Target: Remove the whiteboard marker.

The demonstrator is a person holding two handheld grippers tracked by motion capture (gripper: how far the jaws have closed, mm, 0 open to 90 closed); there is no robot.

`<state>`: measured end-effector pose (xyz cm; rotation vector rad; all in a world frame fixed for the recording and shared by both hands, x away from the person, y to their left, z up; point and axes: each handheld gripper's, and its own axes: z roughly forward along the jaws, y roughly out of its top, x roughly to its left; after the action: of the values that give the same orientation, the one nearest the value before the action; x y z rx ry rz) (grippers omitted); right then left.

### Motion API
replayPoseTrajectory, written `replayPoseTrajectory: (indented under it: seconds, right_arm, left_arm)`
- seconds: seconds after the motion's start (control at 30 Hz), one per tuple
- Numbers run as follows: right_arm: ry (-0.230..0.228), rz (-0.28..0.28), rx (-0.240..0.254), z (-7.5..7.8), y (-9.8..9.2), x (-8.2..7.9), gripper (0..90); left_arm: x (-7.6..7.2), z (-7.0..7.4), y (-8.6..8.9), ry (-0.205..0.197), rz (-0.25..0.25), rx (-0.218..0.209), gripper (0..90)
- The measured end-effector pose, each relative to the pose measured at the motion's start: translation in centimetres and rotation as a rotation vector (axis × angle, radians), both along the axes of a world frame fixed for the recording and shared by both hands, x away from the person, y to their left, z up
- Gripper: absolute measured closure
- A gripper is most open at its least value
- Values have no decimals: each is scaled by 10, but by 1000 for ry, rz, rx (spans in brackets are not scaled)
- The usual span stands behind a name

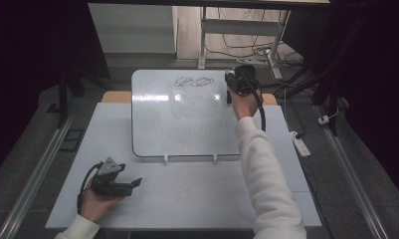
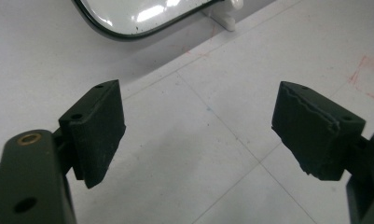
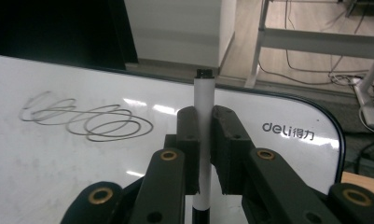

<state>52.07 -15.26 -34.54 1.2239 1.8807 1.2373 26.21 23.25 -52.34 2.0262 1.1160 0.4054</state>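
1. We saw the right gripper (image 3: 204, 140) clamped on a white marker (image 3: 204, 100), its two black jaws pressed flat against the barrel from both sides.
2. In the right gripper view the marker stood upright between the jaws, its dark tip at the top and a dark band low on the barrel.
3. From the high view the right gripper (image 1: 241, 79) sat at the far right corner of the whiteboard (image 1: 182, 124), with the white-sleeved arm stretched forward over the table (image 1: 187, 199).
4. The whiteboard stood propped on two small white feet near its front edge and carried a looping scribble (image 3: 89, 119) near its far edge; we read a brand mark (image 3: 288, 129) printed at its right corner.
5. The scribble lay to the left of the marker, apart from it.
6. The left gripper (image 1: 133, 184) rested near the table's front left, held in the left hand (image 1: 100, 201), well apart from the board.
7. In the left gripper view its jaws stood wide apart with nothing between them, and the left gripper (image 2: 198, 135) looked down on bare table, with the board's rounded corner (image 2: 128, 23) beyond.
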Motion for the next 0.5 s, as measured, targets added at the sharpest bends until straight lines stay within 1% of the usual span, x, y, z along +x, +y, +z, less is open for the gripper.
replayPoseTrajectory:
  seconds: [0.13, 0.17, 0.27, 0.33, 0.4, 0.43, 0.5]
  right_arm:
    - [-36, 28, 22, 1, -6, -10, 807]
    - [-40, 35, 29, 1, -8, -12, 806]
    - [-50, 48, 44, 0, -12, -17, 806]
    - [-55, 57, 55, -1, -17, -22, 806]
    - [-55, 69, 82, -2, -22, -27, 806]
    - [-55, 76, 92, -3, -24, -30, 806]
    - [-60, 90, 108, -5, -30, -37, 806]
  left_arm:
    - [-1, 2, 3, -17, 9, -24, 185]
    - [-1, 3, 4, -27, 15, -39, 187]
    - [-2, 5, 4, -42, 23, -49, 189]
    - [-3, 8, 5, -53, 29, -70, 192]
    - [-4, 12, 4, -77, 30, -90, 204]
    - [-4, 15, 3, -83, 30, -95, 212]
    - [-3, 23, -1, -101, 29, -53, 214]
